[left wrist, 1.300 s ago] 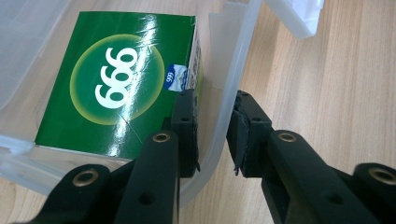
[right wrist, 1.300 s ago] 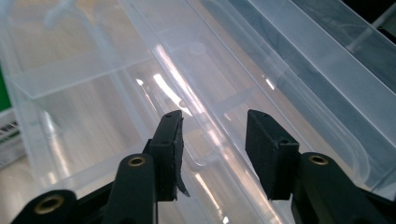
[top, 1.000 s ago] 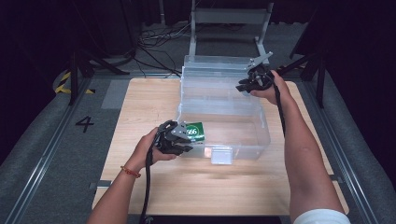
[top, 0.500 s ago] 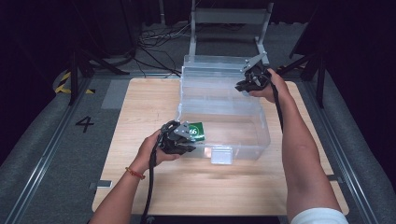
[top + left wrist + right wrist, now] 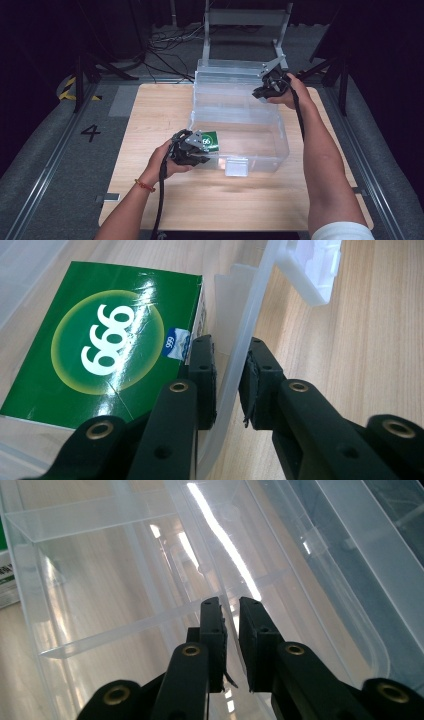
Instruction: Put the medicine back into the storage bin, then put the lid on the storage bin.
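Observation:
A clear plastic storage box (image 5: 260, 150) stands in the middle of the wooden table (image 5: 150, 110), its lid (image 5: 230, 67) swung back. Inside, by the front left corner, lies a flat green carton (image 5: 210, 141) printed with white digits (image 5: 100, 340). My left gripper (image 5: 192, 150) is at that corner; in the left gripper view its jaws (image 5: 227, 385) are shut on the box's thin front wall (image 5: 255, 300), one jaw inside beside the carton. My right gripper (image 5: 270, 89) is at the back right rim, shut (image 5: 230, 630) on a thin clear wall (image 5: 220, 587).
A white latch (image 5: 236, 167) hangs on the box's front wall. Bare wood lies left and in front of the box. A metal frame (image 5: 245, 20) stands behind the table, and dark stands and cables (image 5: 165, 45) cover the floor beyond.
Nothing has visibly moved apart from a slight shift of the right hand; both grippers keep their hold on the box.

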`<move>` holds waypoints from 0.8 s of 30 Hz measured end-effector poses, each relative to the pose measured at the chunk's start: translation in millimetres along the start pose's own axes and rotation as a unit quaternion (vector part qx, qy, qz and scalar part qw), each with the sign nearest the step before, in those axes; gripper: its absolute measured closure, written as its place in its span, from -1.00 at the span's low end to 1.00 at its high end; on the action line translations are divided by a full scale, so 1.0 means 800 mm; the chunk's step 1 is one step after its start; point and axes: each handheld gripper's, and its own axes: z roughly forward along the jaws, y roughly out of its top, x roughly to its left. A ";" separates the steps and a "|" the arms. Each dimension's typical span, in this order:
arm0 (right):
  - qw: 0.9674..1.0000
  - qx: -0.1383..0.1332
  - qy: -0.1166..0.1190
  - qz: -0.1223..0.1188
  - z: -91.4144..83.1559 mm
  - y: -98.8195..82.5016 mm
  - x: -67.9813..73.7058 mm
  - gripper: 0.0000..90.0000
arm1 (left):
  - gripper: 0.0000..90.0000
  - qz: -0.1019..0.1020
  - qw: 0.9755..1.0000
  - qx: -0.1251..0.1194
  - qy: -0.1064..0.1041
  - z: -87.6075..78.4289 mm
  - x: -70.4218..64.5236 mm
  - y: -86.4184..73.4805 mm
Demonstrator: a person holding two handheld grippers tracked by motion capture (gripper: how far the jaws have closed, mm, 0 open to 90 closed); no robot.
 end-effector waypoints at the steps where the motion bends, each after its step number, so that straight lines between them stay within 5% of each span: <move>1: 1.000 0.000 0.003 0.000 0.000 0.000 0.000 0.82 | 0.72 0.001 1.000 0.000 -0.001 0.000 0.000 0.000; 13: 0.998 0.052 -0.001 -0.036 0.000 0.016 0.004 0.86 | 0.71 -0.015 1.000 -0.004 -0.004 0.002 0.000 -0.001; 24: 0.996 0.056 -0.007 -0.062 -0.009 0.020 0.015 0.91 | 0.68 -0.020 1.000 -0.010 0.003 0.004 -0.004 -0.001</move>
